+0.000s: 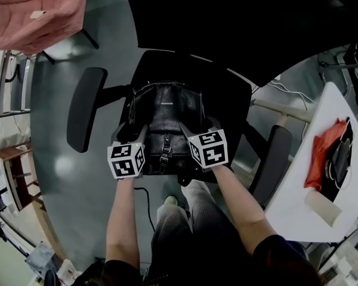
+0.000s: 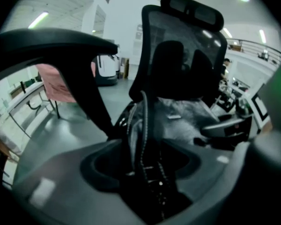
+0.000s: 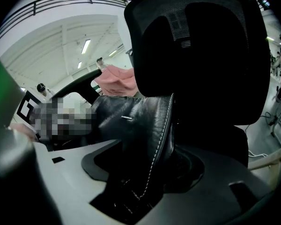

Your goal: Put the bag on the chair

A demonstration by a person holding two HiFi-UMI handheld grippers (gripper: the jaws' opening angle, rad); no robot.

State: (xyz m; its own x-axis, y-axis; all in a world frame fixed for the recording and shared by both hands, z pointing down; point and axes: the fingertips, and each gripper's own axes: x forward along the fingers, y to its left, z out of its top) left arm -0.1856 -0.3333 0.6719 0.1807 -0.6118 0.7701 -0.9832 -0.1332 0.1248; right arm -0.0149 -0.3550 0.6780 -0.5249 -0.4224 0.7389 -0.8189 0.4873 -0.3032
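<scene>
**A:** What is in view, going left to right?

**B:** The head view looks steeply down on a black office chair (image 1: pixel 232 97) on a grey floor (image 1: pixel 59 183).
- **Far left:** the left armrest (image 1: pixel 86 109), a long padded oval.
- **Next:** the left gripper (image 1: pixel 133 137) is released. Its jaws are spread, and the bag's zip-edged side lies between them without being pinched.
- **Centre:** the bag (image 1: pixel 164 115) stands on the seat in front of the mesh backrest (image 3: pixel 201 55). I cannot tell whether it touches the backrest.
- **Next:** the right gripper (image 1: pixel 204 128) has also let go. Its jaws are apart around a leather edge with pale stitching.
- **Beyond that:** the 2nd armrest (image 1: pixel 273 159), then a white table (image 1: pixel 298 177) with an orange cloth (image 1: pixel 322 151) on it.

**A:** How would the bag handle?

**B:** It looks like black leather, glossy and creased, with a strap and metal buckle down the front. I would judge it soft-sided and of middling weight, so it is likely to sag or tip rather than hold its shape. The smooth skin could slide between hard pads. The 2 side seams, where the leather is folded and stitched, seem the firmest places to take hold, 1 per gripper. Nothing about it looks fragile.
</scene>
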